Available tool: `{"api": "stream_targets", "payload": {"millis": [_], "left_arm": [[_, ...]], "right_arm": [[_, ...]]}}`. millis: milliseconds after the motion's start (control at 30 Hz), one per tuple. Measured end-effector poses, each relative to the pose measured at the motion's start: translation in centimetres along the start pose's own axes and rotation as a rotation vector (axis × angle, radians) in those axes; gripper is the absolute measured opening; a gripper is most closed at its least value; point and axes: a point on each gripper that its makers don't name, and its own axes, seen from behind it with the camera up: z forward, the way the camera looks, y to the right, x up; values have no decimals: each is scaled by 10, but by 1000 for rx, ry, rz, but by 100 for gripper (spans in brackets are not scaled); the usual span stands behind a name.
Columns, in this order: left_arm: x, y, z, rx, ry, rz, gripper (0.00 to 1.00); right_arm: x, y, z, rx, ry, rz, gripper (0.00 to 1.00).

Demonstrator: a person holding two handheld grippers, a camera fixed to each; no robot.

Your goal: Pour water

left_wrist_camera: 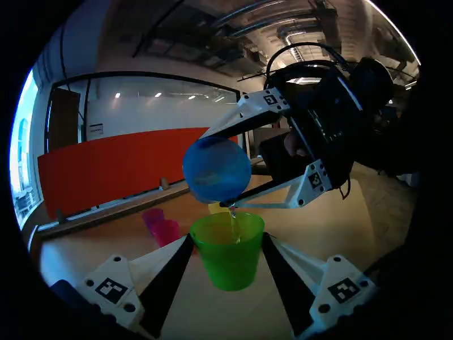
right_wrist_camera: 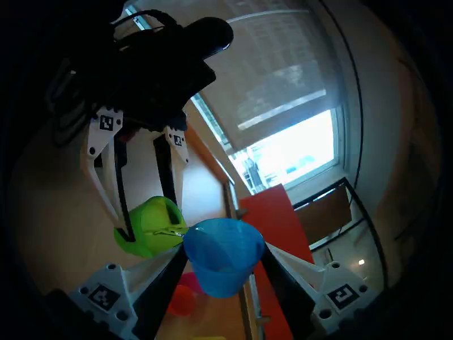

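Note:
In the left gripper view my left gripper [left_wrist_camera: 227, 258] is shut on a green cup [left_wrist_camera: 228, 249], held upright above the wooden table [left_wrist_camera: 351, 226]. Above it my right gripper [left_wrist_camera: 226, 167] tips a blue cup [left_wrist_camera: 217, 169], and a thin stream of water [left_wrist_camera: 232, 224] falls from its lip into the green cup. In the right gripper view my right gripper [right_wrist_camera: 223, 266] is shut on the blue cup [right_wrist_camera: 223, 258], tilted over the green cup [right_wrist_camera: 150, 226], which the left gripper [right_wrist_camera: 147, 218] grips from the far side.
Two pink cups [left_wrist_camera: 159, 225] and a yellow cup [left_wrist_camera: 218, 208] stand on the table behind the green cup. A red panel [left_wrist_camera: 113, 164] and a glass wall lie beyond the table's far edge. Red and pink cups [right_wrist_camera: 184, 294] show below the blue cup.

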Motion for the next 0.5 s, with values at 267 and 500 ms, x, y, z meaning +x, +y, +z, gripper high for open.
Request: {"api": "stream_targets", "payload": {"millis": [267,500], "left_arm": [[0,0,0,0,-1,1,87],[-1,0,0,0,0,1,87]], "right_arm": [[1,2,0,-2,1,-15,92],[2,3,-1,-3,-1,-29,92]]}}
